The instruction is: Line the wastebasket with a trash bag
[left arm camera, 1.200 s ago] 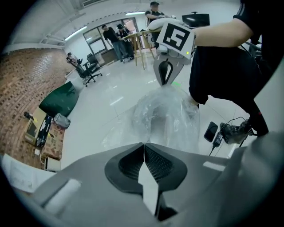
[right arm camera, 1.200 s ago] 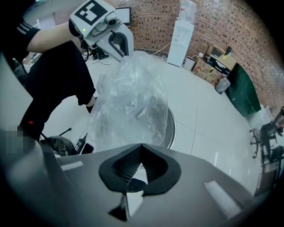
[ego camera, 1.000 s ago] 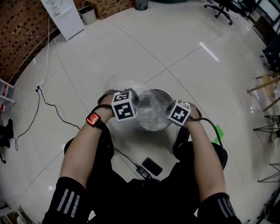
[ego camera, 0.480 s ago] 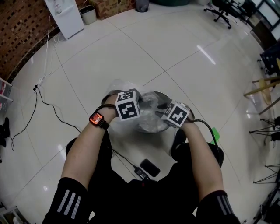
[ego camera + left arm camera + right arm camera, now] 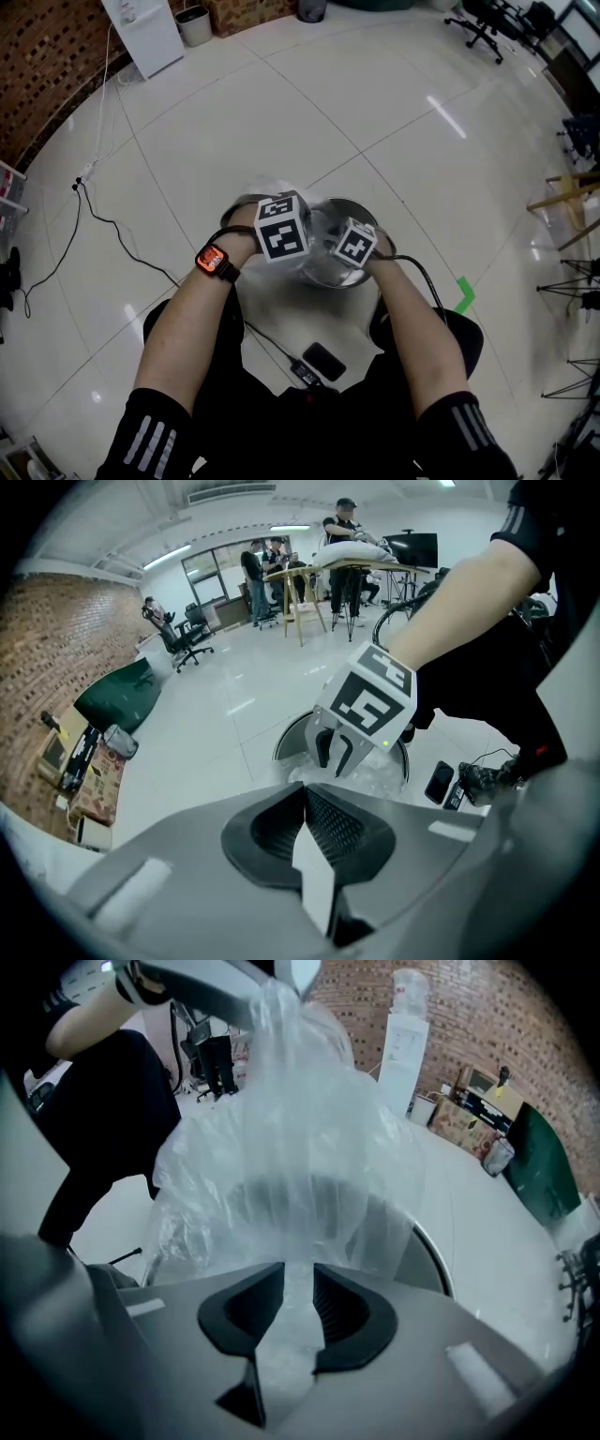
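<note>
Right claw [image 5: 298, 1283] is released: its jaws, clenched a second ago, have just been opening and now stand apart. A fold of the clear trash bag [image 5: 291, 1119] lies loose in the gap, and the pads do not press it. Since the earlier frames this claw has come in from the right side of the wastebasket [image 5: 323, 274] toward the left claw [image 5: 305, 799] and has sunk lower, so the two marker cubes now sit near each other above the rim. The left claw has hardly shifted. It is clenched on a pinch of the bag's film and holds it up over the basket, the film hanging down from it in a wide crumpled sheet.

The bag's lower part lies bunched inside the round metal wastebasket, which stands upright on the pale tiled floor [image 5: 309, 112] just in front of the person's legs. A dark phone [image 5: 325, 357] lies on the floor nearer the person, beside a cable. An orange-faced watch [image 5: 210, 260] is on the left wrist. A strip of green tape [image 5: 463, 294] is on the tiles to the right, well apart from the basket.
</note>
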